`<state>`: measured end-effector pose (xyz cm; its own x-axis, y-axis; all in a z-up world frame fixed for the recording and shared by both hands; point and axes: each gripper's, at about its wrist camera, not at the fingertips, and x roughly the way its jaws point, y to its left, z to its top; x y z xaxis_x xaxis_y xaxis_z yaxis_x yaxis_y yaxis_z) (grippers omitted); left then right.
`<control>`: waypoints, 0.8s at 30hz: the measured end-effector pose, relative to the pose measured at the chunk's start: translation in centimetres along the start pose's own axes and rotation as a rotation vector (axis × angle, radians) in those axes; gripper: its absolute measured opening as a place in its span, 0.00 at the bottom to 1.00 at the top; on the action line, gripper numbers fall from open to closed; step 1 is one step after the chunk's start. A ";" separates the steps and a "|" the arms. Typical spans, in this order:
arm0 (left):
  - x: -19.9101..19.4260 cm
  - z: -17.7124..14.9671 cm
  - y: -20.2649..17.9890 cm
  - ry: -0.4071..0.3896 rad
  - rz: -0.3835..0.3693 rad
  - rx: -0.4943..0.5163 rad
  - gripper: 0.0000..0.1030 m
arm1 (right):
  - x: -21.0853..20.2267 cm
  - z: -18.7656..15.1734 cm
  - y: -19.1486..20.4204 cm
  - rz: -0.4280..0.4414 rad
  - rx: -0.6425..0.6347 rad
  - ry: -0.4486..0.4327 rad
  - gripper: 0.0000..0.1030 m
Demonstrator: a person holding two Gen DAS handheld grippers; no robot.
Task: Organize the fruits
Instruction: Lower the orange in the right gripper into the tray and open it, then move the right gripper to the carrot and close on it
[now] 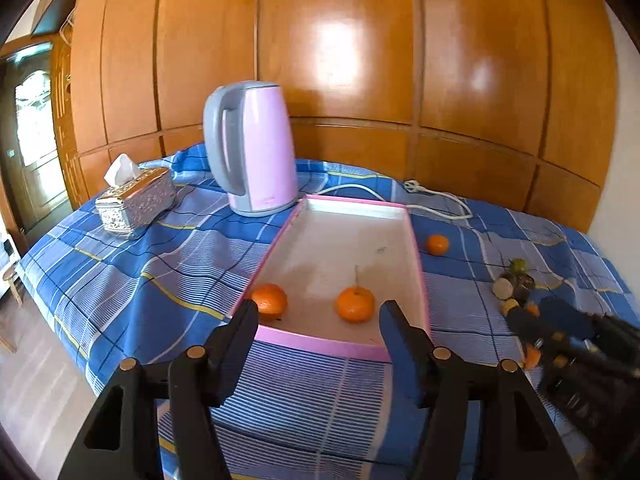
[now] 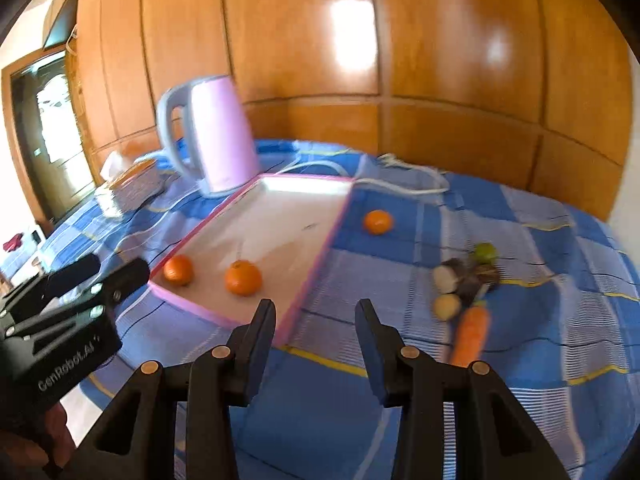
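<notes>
Hovering, left gripper [image 1: 320,316]: jaws apart, nothing between them, over the near end of the tray; the right wrist view shows its body from the side at the left edge [image 2: 116,276], with part of a hand below it.
Right gripper [image 2: 316,318]: jaws apart with a narrower gap, nothing gripped, above the cloth just beside the tray's near right corner; in the left wrist view it shows only as a blurred dark shape at the right edge.
Tray [image 1: 320,346]: pink-rimmed, white inside, lying lengthwise on the table's blue checked cloth [image 1: 132,272].
Oranges in tray: one in the near left corner [image 1: 270,300], one with a stem near the middle of the near end [image 1: 355,304]; apart from each other.
Orange outside [image 2: 377,222]: on the cloth just beside the tray's right rim, toward the far end.
Vegetable pile [image 2: 466,278]: right side of the table; right wrist view shows a carrot [image 2: 470,334], pale round pieces, dark pieces and a green fruit; left wrist view half hides them behind the right gripper.
Kettle [image 1: 256,148]: pink, at the tray's far left corner.
Tissue box [image 1: 136,200]: silver, far left; sharp only in the left wrist view.
Cord [image 1: 436,196]: white, along the far edge.
</notes>
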<state>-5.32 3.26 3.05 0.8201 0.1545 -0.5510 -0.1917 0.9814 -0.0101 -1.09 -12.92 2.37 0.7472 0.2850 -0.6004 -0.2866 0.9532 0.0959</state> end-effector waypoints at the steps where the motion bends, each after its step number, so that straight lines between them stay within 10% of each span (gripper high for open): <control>1: 0.0 -0.1 -0.2 0.001 -0.006 0.003 0.62 | -0.3 0.0 -0.5 -0.003 0.015 -0.002 0.41; 24: 0.8 -4.6 -6.9 0.097 -0.157 0.156 0.66 | -0.2 -3.9 -12.1 -0.153 0.336 0.121 0.41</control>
<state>-5.82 -3.95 -1.13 0.7762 -0.0052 -0.6305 0.0256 0.9994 0.0234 -0.07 -24.92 -1.80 0.6841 0.1420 -0.7154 0.0500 0.9694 0.2403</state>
